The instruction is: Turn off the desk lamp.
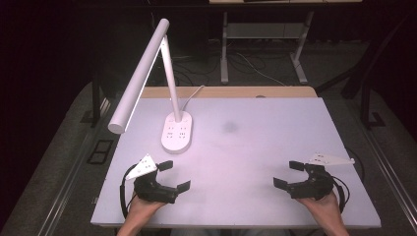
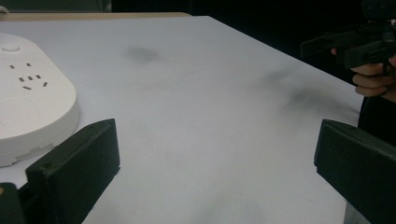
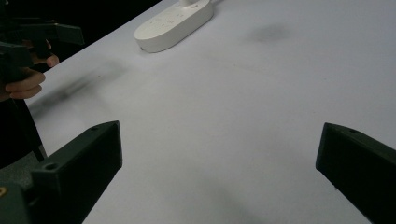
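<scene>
The left gripper and right gripper are resting apart-jawed, empty; reaching the lamp base is needing a level approach.

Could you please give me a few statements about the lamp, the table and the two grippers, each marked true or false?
1. The white desk lamp stands on the table. True.
2. The left gripper holds the lamp's base. False: its jaws stand open with nothing between them, apart from the base.
3. The right gripper has its jaws open and empty. True.
4. The lamp is nearer the right gripper. False: it stands nearer the left gripper.
5. A white cord leaves the lamp toward the table's far edge. True.
</scene>
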`<state>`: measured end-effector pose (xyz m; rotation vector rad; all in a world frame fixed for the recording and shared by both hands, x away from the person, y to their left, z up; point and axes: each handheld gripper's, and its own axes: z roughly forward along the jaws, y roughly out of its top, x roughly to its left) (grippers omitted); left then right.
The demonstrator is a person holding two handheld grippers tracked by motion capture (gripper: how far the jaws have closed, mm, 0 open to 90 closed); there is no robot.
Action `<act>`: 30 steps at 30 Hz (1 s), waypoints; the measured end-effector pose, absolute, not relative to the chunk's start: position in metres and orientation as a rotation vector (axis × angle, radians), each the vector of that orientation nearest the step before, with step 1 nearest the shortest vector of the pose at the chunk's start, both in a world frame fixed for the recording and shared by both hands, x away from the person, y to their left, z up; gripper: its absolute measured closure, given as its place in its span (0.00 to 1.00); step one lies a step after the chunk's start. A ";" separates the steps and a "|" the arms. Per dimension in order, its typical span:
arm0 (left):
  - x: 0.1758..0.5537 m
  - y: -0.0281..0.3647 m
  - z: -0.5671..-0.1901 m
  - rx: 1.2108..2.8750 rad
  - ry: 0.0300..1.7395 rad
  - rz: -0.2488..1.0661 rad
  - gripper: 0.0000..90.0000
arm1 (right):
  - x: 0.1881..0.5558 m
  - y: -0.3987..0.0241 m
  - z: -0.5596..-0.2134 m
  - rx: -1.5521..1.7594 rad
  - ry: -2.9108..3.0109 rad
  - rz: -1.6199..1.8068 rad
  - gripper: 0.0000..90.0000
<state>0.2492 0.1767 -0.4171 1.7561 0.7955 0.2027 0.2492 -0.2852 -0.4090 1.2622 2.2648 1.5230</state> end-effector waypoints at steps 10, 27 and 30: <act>0.250 0.175 -0.418 1.767 0.790 0.201 0.00 | 0.249 -0.287 -0.410 1.281 2.280 1.539 0.00; 0.251 0.171 -0.420 1.787 0.780 0.191 0.00 | 0.247 -0.287 -0.406 1.284 2.311 1.512 0.00; 0.251 0.172 -0.420 1.786 0.782 0.192 0.00 | 0.246 -0.287 -0.405 1.297 2.317 1.504 0.00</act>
